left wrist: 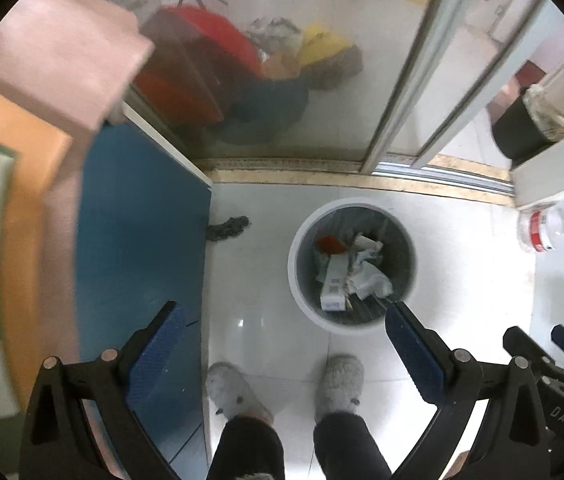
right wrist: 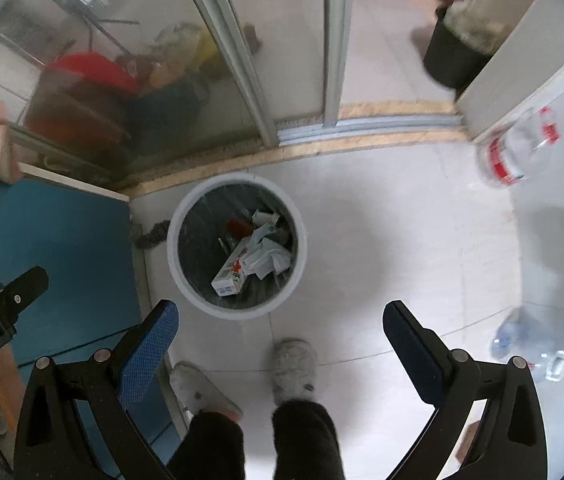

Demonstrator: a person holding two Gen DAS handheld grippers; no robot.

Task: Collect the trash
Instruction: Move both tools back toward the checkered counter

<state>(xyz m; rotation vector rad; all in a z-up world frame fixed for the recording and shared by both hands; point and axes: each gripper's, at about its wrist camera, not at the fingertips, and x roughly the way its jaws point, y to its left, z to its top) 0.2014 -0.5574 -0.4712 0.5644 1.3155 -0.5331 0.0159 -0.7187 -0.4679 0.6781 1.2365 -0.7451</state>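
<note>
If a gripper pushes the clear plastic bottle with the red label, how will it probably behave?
The clear plastic bottle with the red label looks empty, so it is probably light. It seems to lie on its side on the smooth white tiled floor, so it may roll or slide. Its thin wall may dent.

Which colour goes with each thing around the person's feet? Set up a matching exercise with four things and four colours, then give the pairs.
Things:
1. waste bin's rim
2. slippers
3. cabinet panel
4. label on the clear bottle

Colours:
A. blue
B. red
C. white
D. grey

Pairs: 1-C, 2-D, 3-A, 4-B
</note>
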